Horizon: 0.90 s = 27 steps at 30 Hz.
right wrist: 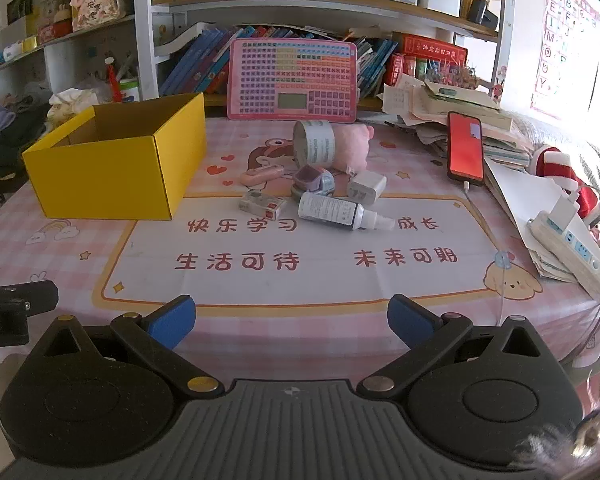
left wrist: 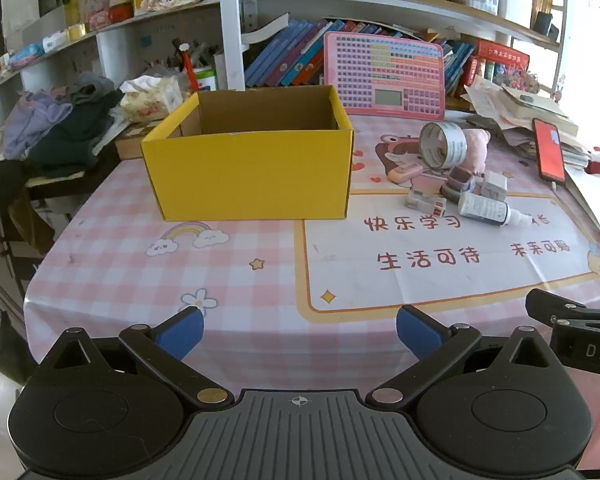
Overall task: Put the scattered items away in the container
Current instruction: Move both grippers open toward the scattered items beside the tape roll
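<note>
An open yellow cardboard box [left wrist: 248, 172] [right wrist: 112, 172] stands on the table's left half; what shows of its inside is bare. To its right lies a cluster: a tape roll [right wrist: 314, 146] [left wrist: 442, 144], a pink plush [right wrist: 352, 146], a pink clip-like item [right wrist: 260, 176], a purple toy truck [right wrist: 314, 182], a white charger cube [right wrist: 366, 188], a small white box [right wrist: 262, 204] and a spray bottle [right wrist: 340, 212] [left wrist: 486, 208] on its side. My left gripper [left wrist: 298, 334] is open and empty at the table's near edge. My right gripper [right wrist: 292, 322] is open and empty beside it.
A pink keyboard toy [right wrist: 292, 80] leans on the bookshelf behind. A red phone [right wrist: 466, 148] on a cable, stacked papers [right wrist: 460, 108] and a power strip [right wrist: 568, 248] lie at the right. Clothes [left wrist: 60, 128] pile up at the left. The tablecloth [right wrist: 300, 264] covers the near table.
</note>
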Motion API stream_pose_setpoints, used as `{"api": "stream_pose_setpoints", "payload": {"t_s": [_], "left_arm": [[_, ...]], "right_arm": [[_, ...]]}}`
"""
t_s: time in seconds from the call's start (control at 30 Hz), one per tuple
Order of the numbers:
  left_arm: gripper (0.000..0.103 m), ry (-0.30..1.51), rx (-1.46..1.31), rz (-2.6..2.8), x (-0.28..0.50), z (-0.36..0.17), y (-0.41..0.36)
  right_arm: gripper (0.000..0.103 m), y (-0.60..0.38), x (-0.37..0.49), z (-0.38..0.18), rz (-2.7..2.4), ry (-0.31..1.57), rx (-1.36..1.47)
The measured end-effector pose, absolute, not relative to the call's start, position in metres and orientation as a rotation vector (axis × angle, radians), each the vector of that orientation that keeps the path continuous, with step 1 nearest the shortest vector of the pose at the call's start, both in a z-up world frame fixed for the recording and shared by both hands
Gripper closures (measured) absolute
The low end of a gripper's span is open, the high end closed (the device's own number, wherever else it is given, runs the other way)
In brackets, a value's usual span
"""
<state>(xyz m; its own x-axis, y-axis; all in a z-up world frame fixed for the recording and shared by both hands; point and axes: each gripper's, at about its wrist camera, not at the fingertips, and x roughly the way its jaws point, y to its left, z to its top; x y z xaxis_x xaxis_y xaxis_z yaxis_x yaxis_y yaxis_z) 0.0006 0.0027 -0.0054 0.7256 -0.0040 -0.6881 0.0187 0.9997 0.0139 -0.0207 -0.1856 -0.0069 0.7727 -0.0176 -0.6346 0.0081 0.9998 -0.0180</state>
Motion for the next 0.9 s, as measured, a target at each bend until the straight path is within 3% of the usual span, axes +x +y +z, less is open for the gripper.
{"api": "stream_pose_setpoints", "payload": {"t_s": [0.9], "left_arm": [[0.000,0.735,0.013,-0.021,-0.004,-0.003,0.010]], "right_arm": [[0.000,-0.175,-0.019,0.004,0.064,0.616,-0.122]]}}
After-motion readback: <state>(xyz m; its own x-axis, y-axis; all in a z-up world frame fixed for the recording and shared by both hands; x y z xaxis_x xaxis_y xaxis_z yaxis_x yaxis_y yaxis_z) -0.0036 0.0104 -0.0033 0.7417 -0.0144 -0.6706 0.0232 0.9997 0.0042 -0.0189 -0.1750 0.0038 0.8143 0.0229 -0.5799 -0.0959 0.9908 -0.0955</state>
